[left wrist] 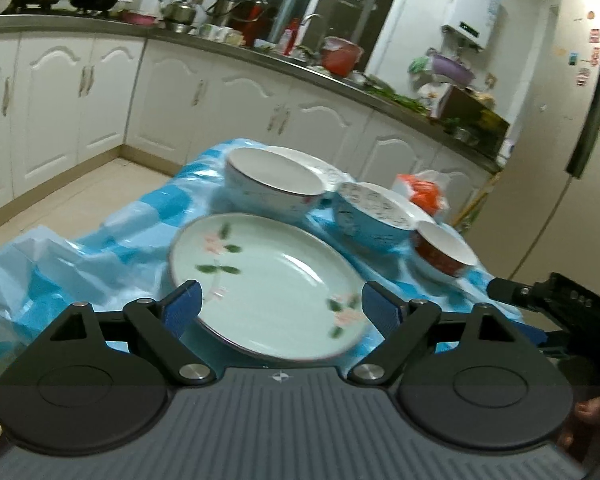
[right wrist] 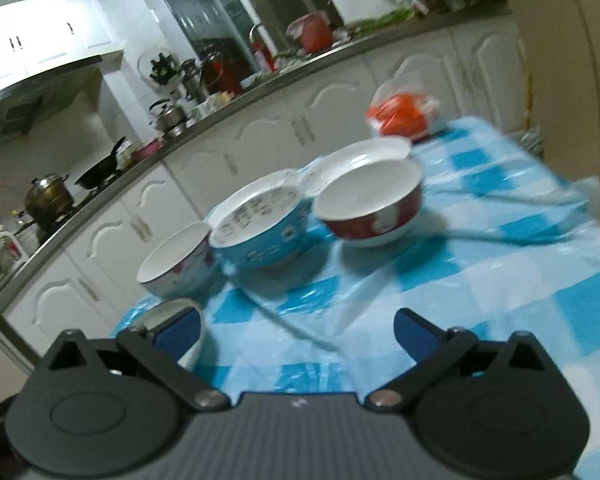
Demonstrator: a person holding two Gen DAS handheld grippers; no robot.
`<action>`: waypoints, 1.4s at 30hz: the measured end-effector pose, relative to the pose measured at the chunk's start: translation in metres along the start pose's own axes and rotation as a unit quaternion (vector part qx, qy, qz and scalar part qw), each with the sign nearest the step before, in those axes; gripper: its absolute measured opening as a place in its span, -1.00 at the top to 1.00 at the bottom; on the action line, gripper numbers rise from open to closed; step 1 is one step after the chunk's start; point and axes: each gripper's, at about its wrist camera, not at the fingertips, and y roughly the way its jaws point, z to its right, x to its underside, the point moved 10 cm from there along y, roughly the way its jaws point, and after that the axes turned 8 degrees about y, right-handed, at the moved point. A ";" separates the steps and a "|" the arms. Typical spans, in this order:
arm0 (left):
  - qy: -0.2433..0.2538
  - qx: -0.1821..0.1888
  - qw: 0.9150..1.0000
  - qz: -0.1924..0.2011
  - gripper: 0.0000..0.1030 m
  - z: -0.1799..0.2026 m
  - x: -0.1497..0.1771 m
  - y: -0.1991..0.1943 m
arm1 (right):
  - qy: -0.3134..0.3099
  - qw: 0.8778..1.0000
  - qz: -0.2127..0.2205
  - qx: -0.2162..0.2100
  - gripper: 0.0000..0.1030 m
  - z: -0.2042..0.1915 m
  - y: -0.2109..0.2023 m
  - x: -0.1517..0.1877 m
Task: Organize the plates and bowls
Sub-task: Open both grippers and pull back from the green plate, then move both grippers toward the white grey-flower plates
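A pale green plate [left wrist: 268, 284] with pink flowers lies on the checked cloth, right in front of my left gripper [left wrist: 280, 300]. The jaws stand wide on either side of its near rim, and the pads do not press on it. Behind it stand a white bowl [left wrist: 272, 184], a blue bowl [left wrist: 372, 212] and a small red bowl [left wrist: 444, 252]. My right gripper [right wrist: 298, 332] is open over bare cloth, with nothing between its fingers. Ahead of it are the red bowl [right wrist: 374, 208], the blue bowl [right wrist: 260, 228] and the white bowl [right wrist: 180, 264]. The green plate's rim [right wrist: 168, 312] shows behind its left finger.
A white plate [right wrist: 364, 156] lies behind the bowls. An orange plastic bag [right wrist: 400, 116] sits at the table's far end. The blue-and-white tablecloth [right wrist: 500, 280] is wrinkled and hangs over the edges. White kitchen cabinets [left wrist: 80, 92] and a crowded counter run beyond the table.
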 end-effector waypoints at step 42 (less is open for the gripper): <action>0.077 0.087 0.992 -0.048 -1.00 0.047 0.024 -0.017 | -0.001 0.976 0.091 0.199 -0.99 0.093 -0.152 0.004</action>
